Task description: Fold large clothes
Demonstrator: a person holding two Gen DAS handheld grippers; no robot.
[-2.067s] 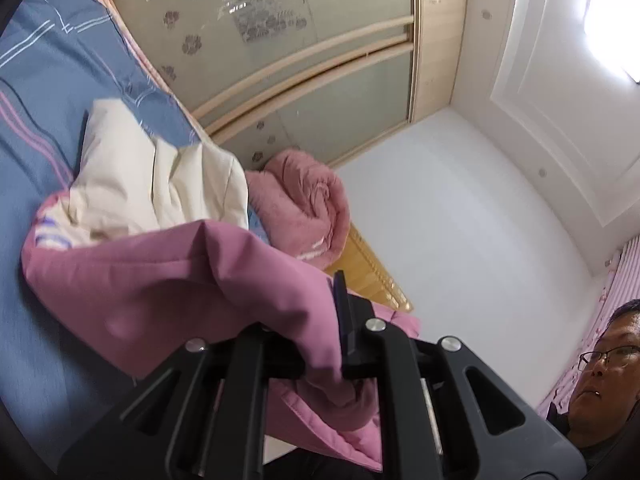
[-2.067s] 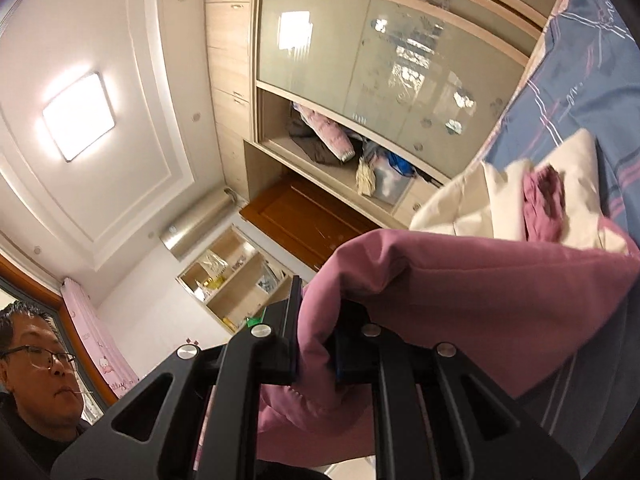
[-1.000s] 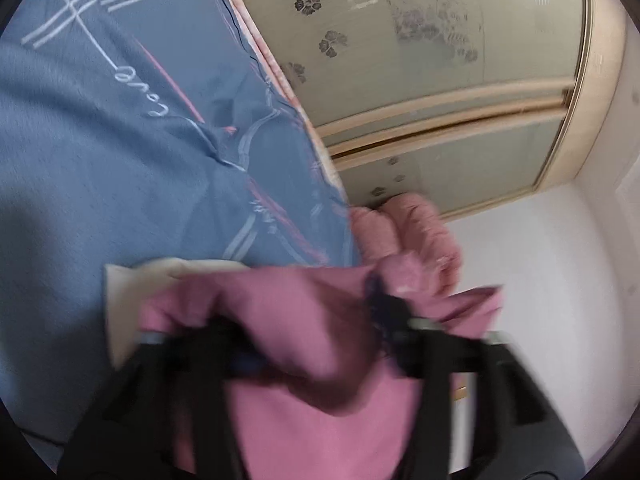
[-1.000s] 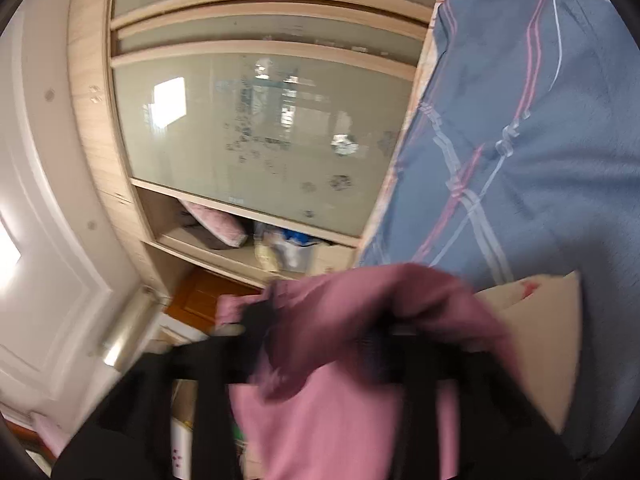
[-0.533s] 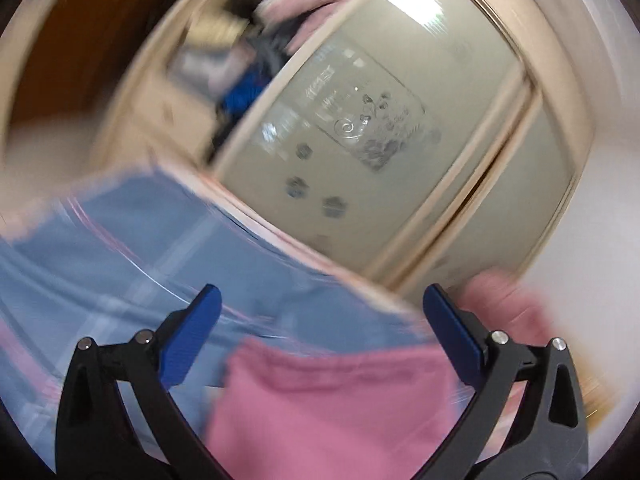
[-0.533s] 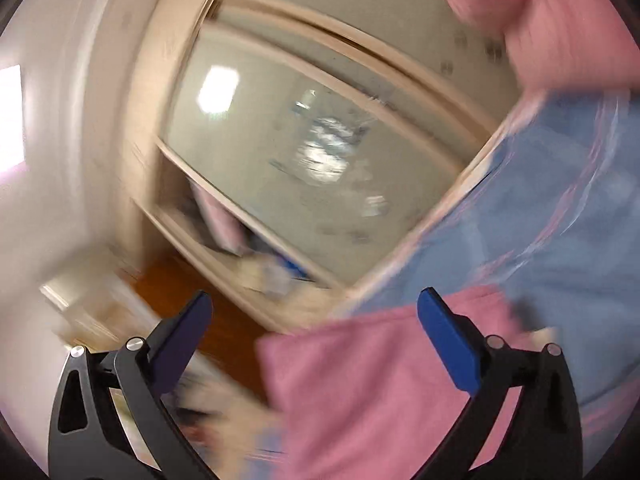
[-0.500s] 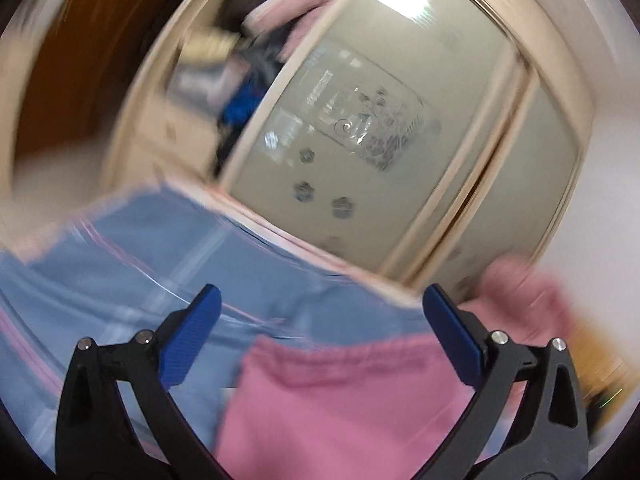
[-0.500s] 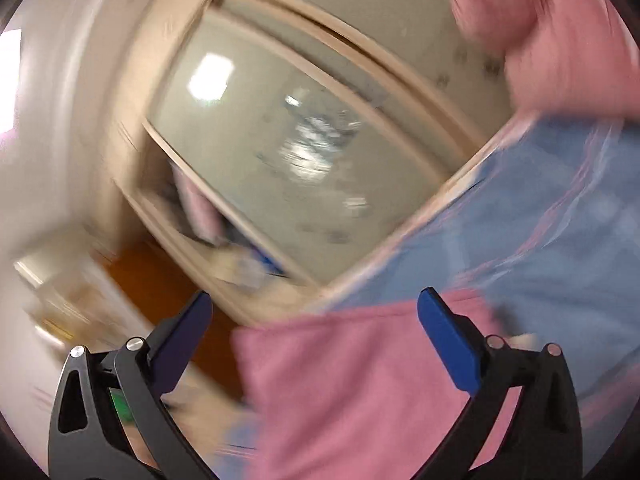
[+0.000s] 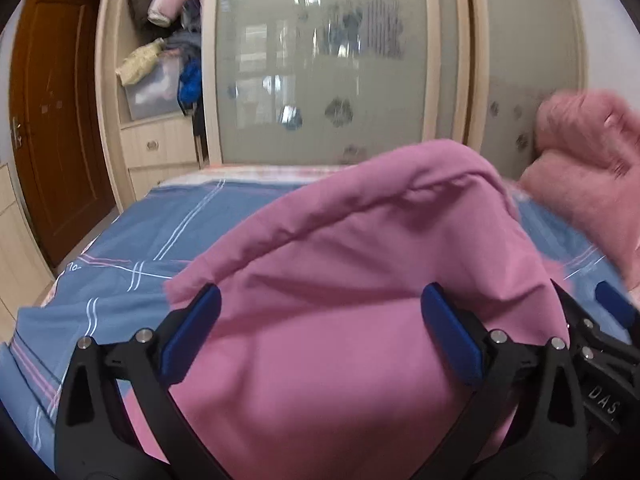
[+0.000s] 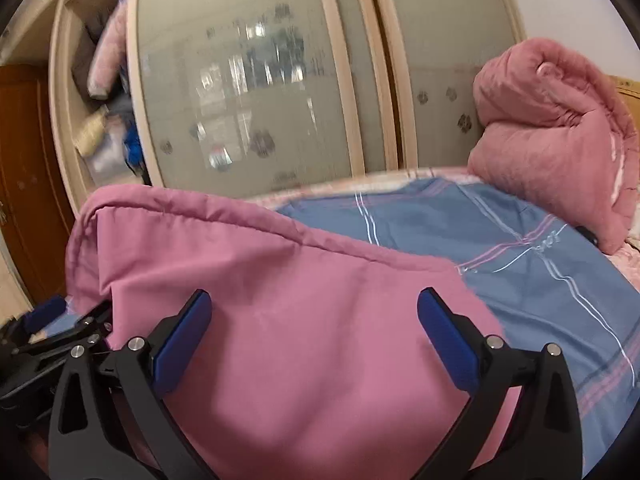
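A large mauve-pink cotton garment [image 9: 360,280] is lying heaped on a blue bedsheet with white and pink stripes [image 10: 520,248], bulging up between the spread fingers of the left gripper [image 9: 320,328] and the right gripper [image 10: 312,328], both gaping wide and gripping nothing. "DAS" is showing on the right gripper's black body. A rolled salmon-pink quilt [image 10: 560,128] is sitting beside frosted-glass wardrobe doors [image 9: 320,60].

"DAS" on the right gripper [image 9: 608,364] body, possibly cut off, bedsheet [image 9: 132,248] lettering unreadable
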